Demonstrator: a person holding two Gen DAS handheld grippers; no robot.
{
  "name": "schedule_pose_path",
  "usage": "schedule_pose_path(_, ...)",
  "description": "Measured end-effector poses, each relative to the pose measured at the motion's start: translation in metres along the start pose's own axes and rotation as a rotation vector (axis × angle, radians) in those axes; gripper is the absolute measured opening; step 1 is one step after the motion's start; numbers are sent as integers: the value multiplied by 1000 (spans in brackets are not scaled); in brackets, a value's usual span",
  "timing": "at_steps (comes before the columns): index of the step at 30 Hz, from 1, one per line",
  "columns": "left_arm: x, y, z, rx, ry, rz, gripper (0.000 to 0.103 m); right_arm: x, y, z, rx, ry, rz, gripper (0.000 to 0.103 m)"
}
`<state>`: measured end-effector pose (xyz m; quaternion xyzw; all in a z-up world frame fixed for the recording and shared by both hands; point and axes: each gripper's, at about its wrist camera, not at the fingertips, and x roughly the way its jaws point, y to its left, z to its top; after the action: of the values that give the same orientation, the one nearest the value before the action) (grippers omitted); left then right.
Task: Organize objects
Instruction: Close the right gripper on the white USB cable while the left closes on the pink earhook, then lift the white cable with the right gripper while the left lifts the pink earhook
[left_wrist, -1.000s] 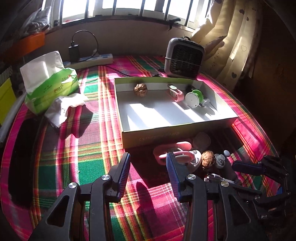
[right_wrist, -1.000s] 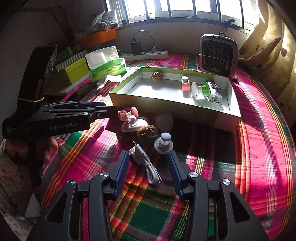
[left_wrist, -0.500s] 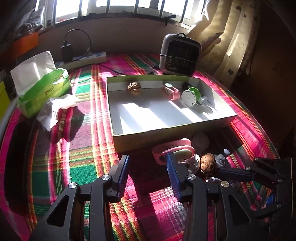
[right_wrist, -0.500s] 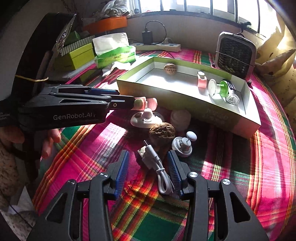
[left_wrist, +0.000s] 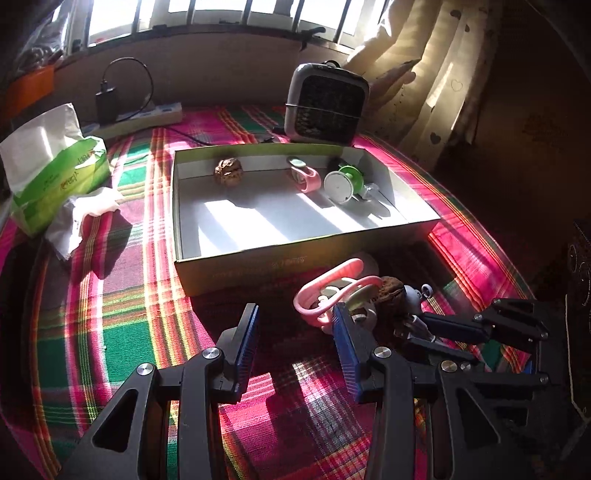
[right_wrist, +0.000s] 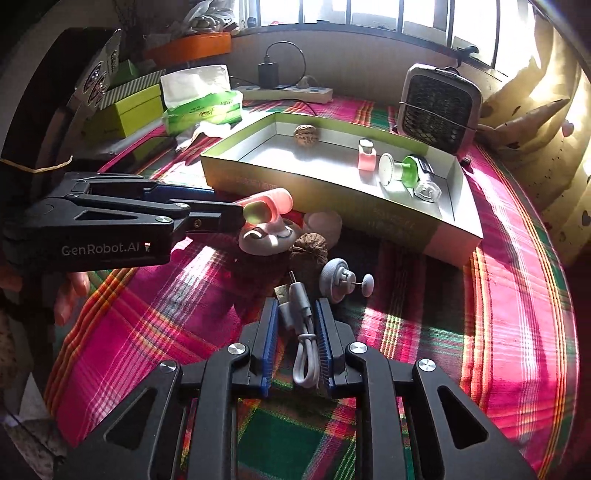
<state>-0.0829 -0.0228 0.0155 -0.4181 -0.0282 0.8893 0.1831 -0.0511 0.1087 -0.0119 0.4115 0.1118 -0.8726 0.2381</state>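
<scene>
Grey USB cable (right_wrist: 301, 332) lies bottom centre on the plaid surface (right_wrist: 498, 314); my right hand-held gripper (right_wrist: 295, 314) is clamped on it. Walnut (right_wrist: 308, 253) just above. Left hand-held gripper (left_wrist: 293, 325) stands apart, beside the pink clip (left_wrist: 328, 291), below the box (left_wrist: 295, 258).

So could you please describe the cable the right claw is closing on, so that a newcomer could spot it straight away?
Start at the open box on the plaid cloth and come toward the camera, past the loose walnut. Just in front of it lies the cable, a small grey-white coil between the right claw pads. It alone has a metal USB plug; the grey knob beside it has none.
</scene>
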Motion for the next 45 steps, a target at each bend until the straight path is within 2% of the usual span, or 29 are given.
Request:
schedule_pose_path(12,7,-31,-9,74,34,-56,38,-6,-35,-7,97,5,-67,20)
schedule_pose_path(28,10,-27,-9,51,41,-18,38,-6,-43,-8,114,-1,-52,20)
schedule_pose_path(30,8,-25,-11,42,39,-20,36,-6,-43,-7,114,-2,-52,20)
schedule_pose_path(33,5,-23,-12,34,31,-6,25,-6,-43,-7,116,-2,-50,20)
schedule_pose_path(35,4,-23,-12,29,29,3,22,-6,-43,-7,116,-2,-50,20)
schedule_pose_path(41,-5,-22,-13,22,16,1,21,-5,-43,-7,116,-2,-51,20)
schedule_pose_path(45,-9,-22,-17,29,47,20,21,-5,-43,-7,116,-1,-50,20)
